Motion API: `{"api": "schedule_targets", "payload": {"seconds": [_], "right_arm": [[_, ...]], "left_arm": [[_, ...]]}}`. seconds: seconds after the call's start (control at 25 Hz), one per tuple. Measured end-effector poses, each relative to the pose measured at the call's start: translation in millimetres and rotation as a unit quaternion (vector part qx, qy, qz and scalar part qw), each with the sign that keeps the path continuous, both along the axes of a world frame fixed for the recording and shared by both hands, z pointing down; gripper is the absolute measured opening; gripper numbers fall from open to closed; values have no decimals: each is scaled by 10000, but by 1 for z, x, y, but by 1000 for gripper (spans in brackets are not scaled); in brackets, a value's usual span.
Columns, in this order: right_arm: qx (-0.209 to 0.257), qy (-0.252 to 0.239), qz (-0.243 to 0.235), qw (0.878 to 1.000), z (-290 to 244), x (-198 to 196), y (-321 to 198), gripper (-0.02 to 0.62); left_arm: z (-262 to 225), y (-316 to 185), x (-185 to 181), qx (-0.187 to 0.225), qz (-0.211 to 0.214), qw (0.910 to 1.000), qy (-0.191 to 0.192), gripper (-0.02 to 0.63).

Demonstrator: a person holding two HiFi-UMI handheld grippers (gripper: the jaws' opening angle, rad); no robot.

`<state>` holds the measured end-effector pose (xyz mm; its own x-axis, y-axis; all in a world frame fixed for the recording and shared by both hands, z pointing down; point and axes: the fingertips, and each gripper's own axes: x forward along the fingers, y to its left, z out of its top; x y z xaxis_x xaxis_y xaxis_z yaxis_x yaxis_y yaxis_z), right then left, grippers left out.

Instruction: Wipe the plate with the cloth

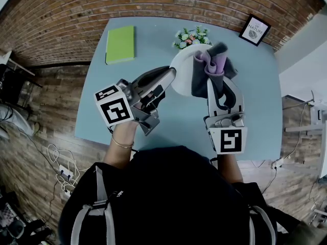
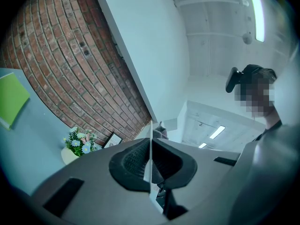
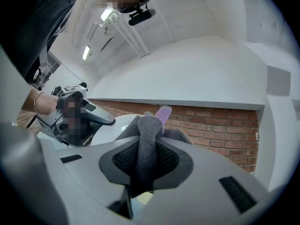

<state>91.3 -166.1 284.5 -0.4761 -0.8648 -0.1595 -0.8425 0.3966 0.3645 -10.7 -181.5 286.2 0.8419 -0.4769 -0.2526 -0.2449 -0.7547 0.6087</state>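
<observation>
My left gripper [image 1: 170, 75] is shut on the rim of a white plate [image 1: 182, 71] and holds it on edge above the blue table. In the left gripper view the plate [image 2: 150, 139] shows as a thin white line pinched between the dark pads [image 2: 133, 165]. My right gripper [image 1: 214, 81] is shut on a bunched grey and purple cloth [image 1: 213, 64], which lies against the plate's right face. In the right gripper view the cloth [image 3: 149, 137] fills the gap between the jaws, with the plate [image 3: 116, 125] and the left gripper [image 3: 75, 114] just beyond to the left.
On the blue table [image 1: 255, 96] lie a green book [image 1: 120, 44] at the back left, a small pot of flowers [image 1: 191, 36] behind the plate, and a framed picture [image 1: 255, 29] at the back right corner. Brick wall and wooden floor surround the table.
</observation>
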Motion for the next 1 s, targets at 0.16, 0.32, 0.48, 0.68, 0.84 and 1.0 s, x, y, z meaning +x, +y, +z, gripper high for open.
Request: {"api": "schedule_targets", "payload": {"seconds": [0.16, 0.32, 0.48, 0.68, 0.84, 1.0], "right_arm": [[17, -146, 128, 9998, -4, 9, -2, 60], [29, -174, 268, 9995, -5, 18, -4, 60], [39, -191, 383, 9991, -6, 27, -6, 60], [21, -248, 476, 9986, -5, 34, -8, 60], [15, -257, 558, 9981, -5, 41, -9, 60], [3, -267, 665, 9974, -4, 48, -9, 60]], "left_arm": [[-1, 0, 0, 0, -12, 10000, -2, 20], [-1, 0, -1, -8, -14, 10000, 2, 20], [0, 0, -1, -12, -20, 10000, -5, 20], [1, 0, -1, -23, -36, 10000, -12, 20], [1, 0, -1, -23, -44, 10000, -5, 20], [1, 0, -1, -36, -78, 10000, -19, 20]]}}
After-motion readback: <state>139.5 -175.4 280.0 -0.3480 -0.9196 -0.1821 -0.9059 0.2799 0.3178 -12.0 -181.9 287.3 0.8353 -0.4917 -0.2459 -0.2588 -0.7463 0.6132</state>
